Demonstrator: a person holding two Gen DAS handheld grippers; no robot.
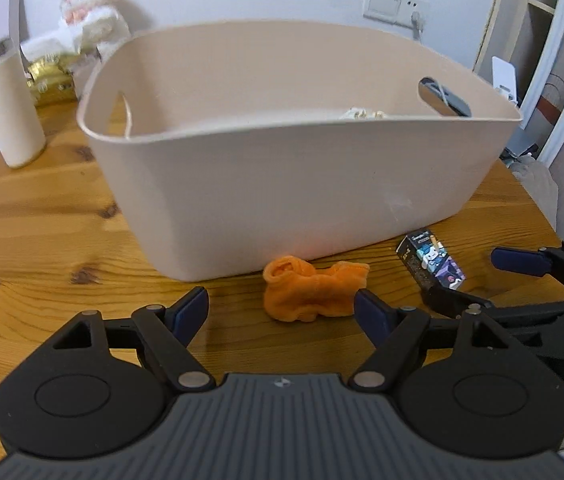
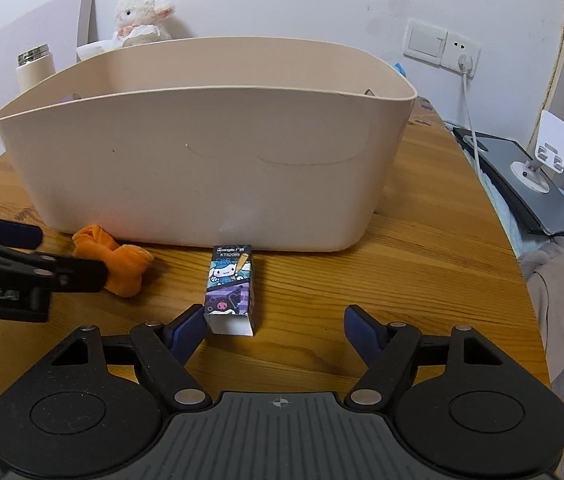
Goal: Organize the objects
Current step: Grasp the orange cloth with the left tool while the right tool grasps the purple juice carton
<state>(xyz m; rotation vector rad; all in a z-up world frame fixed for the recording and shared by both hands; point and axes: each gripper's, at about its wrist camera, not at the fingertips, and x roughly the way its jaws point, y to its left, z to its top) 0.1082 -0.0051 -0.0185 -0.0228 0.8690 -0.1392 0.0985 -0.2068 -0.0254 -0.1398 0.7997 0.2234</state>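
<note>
Inside the bin (image 1: pixel 282 184), only the left view shows contents; both tools wide.

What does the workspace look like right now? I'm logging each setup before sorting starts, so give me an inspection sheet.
Surface: wooden table, knotty grain, no spills seen.
Job's things: beige bin standing upright; orange sock crumpled on the table in front of it; small cartoon-printed box lying flat beside the sock; something pale inside the bin, too hidden to name.
Clutter: cream flask, plush lamb and gold packet behind the bin.
Grippers: left gripper open, facing the sock; right gripper open, its left finger close to the box.
Cables: white cord plugged into the wall socket.
Surroundings: white wall, phone stand on a grey board.
</note>
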